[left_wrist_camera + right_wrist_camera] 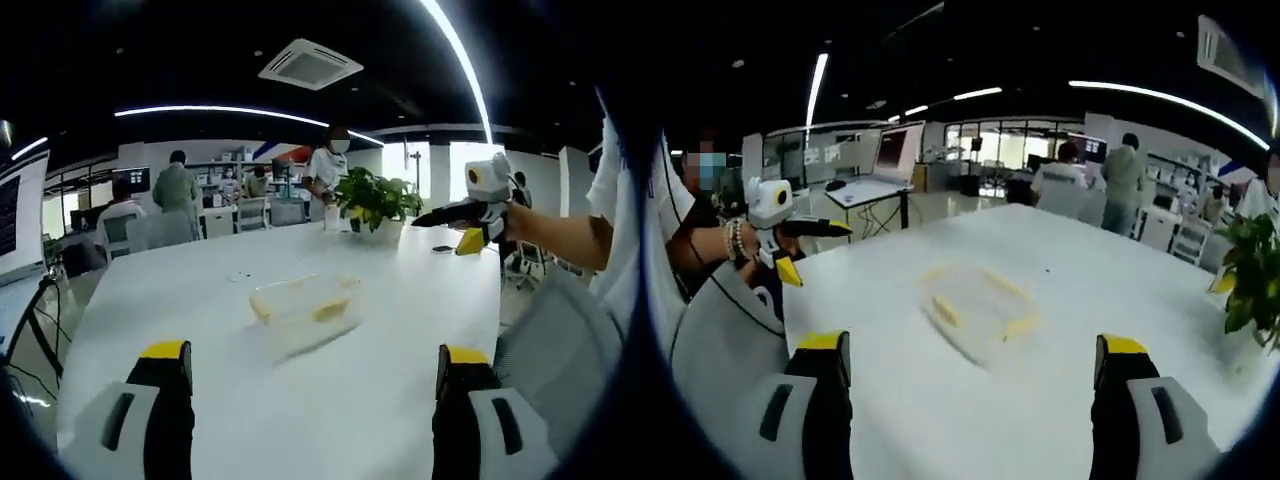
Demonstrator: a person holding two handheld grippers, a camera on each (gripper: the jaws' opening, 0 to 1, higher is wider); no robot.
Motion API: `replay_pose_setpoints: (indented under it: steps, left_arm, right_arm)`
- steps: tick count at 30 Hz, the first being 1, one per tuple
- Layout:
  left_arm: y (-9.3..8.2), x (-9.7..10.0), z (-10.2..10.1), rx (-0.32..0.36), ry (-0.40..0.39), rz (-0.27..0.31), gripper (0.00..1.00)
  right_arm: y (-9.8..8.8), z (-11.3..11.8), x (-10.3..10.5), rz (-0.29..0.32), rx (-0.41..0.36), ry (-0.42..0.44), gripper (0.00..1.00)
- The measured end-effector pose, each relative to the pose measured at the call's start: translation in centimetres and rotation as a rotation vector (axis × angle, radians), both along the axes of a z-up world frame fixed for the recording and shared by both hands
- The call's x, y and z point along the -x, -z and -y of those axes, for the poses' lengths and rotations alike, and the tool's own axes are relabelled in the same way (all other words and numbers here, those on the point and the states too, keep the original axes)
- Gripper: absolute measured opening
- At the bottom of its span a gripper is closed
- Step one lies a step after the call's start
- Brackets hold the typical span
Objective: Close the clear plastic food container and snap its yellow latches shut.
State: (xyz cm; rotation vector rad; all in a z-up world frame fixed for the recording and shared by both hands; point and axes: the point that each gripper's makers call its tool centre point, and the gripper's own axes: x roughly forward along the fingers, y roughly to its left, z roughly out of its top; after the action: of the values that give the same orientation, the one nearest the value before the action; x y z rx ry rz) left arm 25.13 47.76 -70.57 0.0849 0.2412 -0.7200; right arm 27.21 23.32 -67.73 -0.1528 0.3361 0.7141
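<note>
Container (305, 312) of clear plastic with yellow latches lies on the white bench (400, 300), near its middle, and nothing touches it. In the left gripper view the left gripper (312, 372) has its jaws released wide, the container just above them at 12 o'clock. In the right gripper view the right gripper (972, 360) is also spread apart, well apart from the container (980, 312). A potted plant (378, 203) stands at the far edge, at 1 o'clock.
</note>
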Motion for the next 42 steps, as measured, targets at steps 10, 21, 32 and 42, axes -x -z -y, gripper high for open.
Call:
replay_pose_setpoints:
  steps: [10, 21, 32, 42]
  left_arm:
    - [0.5, 3.0, -0.4, 0.045, -0.007, -0.037, 0.99]
    - [0.7, 4.7, -1.6, 0.131, -0.048, -0.074, 0.99]
    - [3.4, 6.1, -1.4, 0.071, -0.053, -0.117, 0.99]
    - [3.9, 6.4, -1.7, 0.098, -0.089, -0.17, 0.99]
  right_arm:
    - [1.8, 0.9, 2.8, 0.0, -0.026, 0.068, 1.0]
    - [5.0, 1.0, 5.5, -0.064, 0.007, 0.078, 0.99]
    - [6.9, 1.0, 6.7, -0.107, 0.042, 0.063, 0.98]
    - [7.9, 1.3, 7.2, -0.14, 0.047, 0.069, 0.97]
